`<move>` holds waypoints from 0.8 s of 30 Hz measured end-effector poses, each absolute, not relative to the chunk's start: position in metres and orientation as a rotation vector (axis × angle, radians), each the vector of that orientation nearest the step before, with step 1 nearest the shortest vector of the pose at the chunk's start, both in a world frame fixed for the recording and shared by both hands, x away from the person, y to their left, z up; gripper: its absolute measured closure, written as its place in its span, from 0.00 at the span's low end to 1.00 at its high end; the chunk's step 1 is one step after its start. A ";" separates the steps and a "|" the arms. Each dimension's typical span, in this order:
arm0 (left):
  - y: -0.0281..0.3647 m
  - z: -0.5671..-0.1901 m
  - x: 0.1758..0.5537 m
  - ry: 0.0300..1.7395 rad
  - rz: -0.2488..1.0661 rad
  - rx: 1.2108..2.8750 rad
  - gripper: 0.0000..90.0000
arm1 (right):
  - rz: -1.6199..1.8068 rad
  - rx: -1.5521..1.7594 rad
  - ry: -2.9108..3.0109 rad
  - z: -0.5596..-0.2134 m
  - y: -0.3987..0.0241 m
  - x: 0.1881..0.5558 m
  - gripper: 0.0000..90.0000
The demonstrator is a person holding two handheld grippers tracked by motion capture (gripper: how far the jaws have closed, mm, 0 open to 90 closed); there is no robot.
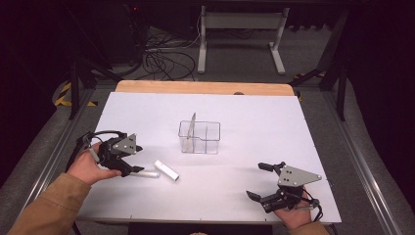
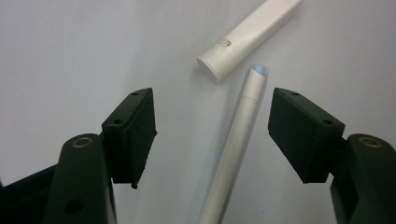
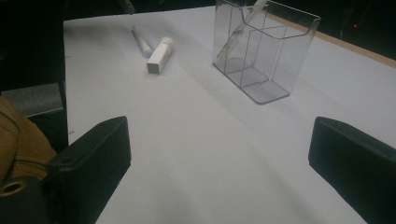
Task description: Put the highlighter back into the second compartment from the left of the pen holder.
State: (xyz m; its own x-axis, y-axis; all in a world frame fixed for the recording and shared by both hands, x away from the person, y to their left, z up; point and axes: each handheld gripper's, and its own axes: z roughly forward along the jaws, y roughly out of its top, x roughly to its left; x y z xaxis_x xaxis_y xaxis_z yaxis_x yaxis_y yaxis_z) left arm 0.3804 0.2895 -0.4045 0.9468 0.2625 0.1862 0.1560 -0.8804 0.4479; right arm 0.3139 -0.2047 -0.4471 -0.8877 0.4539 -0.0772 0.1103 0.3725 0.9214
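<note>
Now the slim white pen (image 2: 236, 144) lies between the open left claw's (image 2: 212, 135) jaws, untouched.

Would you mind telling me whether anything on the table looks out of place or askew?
Nothing is spilled or damaged. One slim stick leans tilted in the clear organizer, while a pen and white tube lie loose on the table outside it.
</note>
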 end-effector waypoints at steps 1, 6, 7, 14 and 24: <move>0.289 -0.405 0.381 0.297 0.338 2.668 0.37 | 1.519 0.494 2.320 -0.447 -0.205 0.314 0.07; 0.288 -0.410 0.382 0.292 0.332 2.703 0.39 | 1.520 0.494 2.321 -0.447 -0.205 0.314 0.07; 0.287 -0.411 0.381 0.292 0.322 2.715 0.40 | 1.519 0.493 2.321 -0.447 -0.205 0.314 0.07; 0.283 -0.418 0.382 0.257 0.300 2.776 0.43 | 1.520 0.494 2.321 -0.447 -0.205 0.314 0.07; 0.280 -0.425 0.383 0.228 0.282 2.860 0.48 | 1.523 0.494 2.323 -0.447 -0.204 0.314 0.07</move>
State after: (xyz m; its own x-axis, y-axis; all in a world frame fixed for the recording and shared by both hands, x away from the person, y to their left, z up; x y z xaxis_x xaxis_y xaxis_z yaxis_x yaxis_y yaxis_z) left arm 0.3829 0.2797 -0.4245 0.9689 0.1795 0.1706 0.1294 -0.9543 0.2694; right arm 0.3143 -0.2044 -0.4473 -0.8895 0.4508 -0.0748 0.1112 0.3724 0.9214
